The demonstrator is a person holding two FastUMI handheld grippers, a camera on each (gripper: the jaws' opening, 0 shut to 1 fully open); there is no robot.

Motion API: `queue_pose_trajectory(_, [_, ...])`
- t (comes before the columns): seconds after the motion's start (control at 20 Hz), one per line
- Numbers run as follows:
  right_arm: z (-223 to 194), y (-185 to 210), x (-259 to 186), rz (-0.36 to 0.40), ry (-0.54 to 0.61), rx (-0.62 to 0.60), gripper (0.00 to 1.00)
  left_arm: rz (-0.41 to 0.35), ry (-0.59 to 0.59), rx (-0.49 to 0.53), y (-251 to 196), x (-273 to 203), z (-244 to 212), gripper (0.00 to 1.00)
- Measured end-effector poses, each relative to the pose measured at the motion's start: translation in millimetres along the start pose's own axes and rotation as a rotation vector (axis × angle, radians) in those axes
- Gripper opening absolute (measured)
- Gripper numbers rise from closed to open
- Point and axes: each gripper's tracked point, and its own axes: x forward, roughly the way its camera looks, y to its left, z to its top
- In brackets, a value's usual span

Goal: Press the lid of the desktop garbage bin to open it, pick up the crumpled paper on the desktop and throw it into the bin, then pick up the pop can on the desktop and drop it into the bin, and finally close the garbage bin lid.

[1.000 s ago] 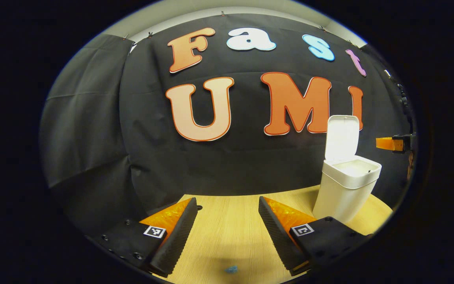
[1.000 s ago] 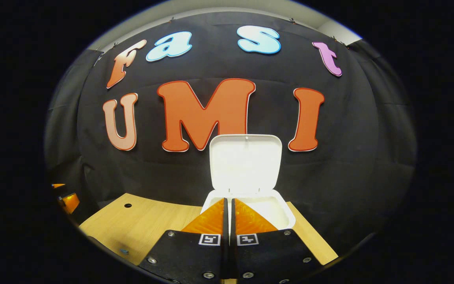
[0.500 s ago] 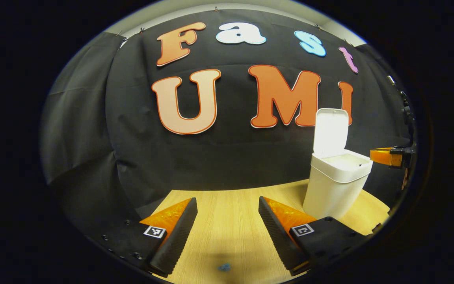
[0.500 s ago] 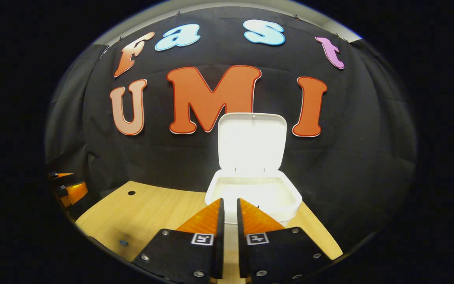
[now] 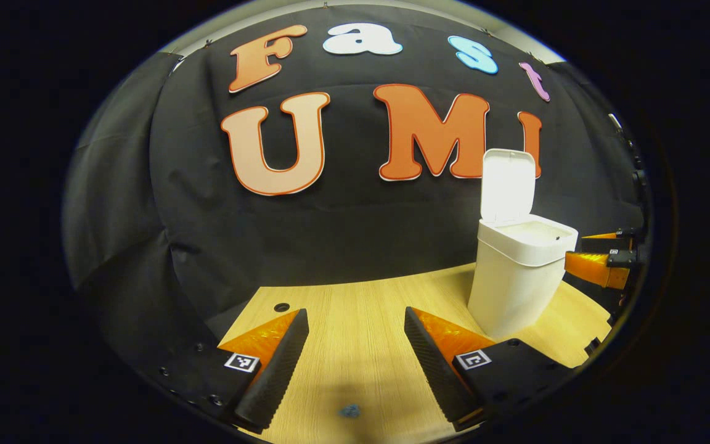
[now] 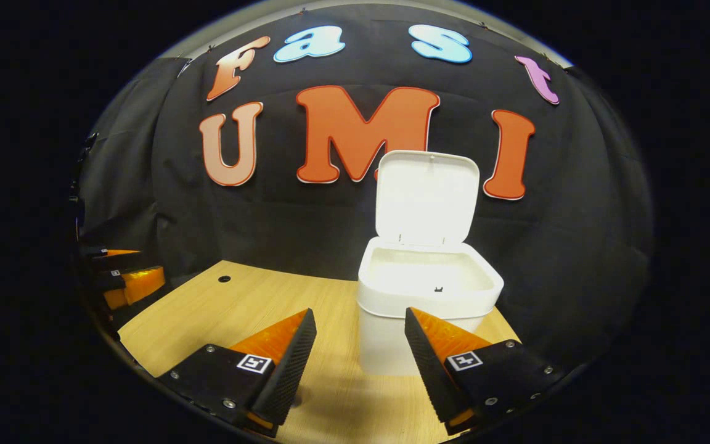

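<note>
Right gripper (image 6: 358, 330) fingers now spread apart, empty, before upright bin (image 6: 423, 308), lid (image 6: 427, 197) raised.

Wood table (image 5: 355, 345) w/ hole (image 5: 281, 307), blue speck (image 5: 350, 410)

White bin (image 6: 392, 345) upright on desk, lid (image 6: 427, 196) raised.

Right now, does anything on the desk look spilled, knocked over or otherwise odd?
Nothing stands out. The bin stands upright on the desk with its lid raised. The sole stray item is a small blue speck on the wood; what it is, I cannot tell.
</note>
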Motion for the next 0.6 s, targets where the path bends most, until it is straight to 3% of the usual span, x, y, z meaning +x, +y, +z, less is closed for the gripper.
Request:
queue_pose_trajectory(0.35, [-48, 37, 0, 0.089, 0.097, -0.029, 0.93, -0.027, 0.105, 0.007, 0, 5, -38, 1.00])
queue_pose_trajectory(0.6, [-83, 59, 0, 0.140, 0.168, -0.048, 0.94, -0.067, 0.231, -0.051, -3, 6, -79, 1.00])
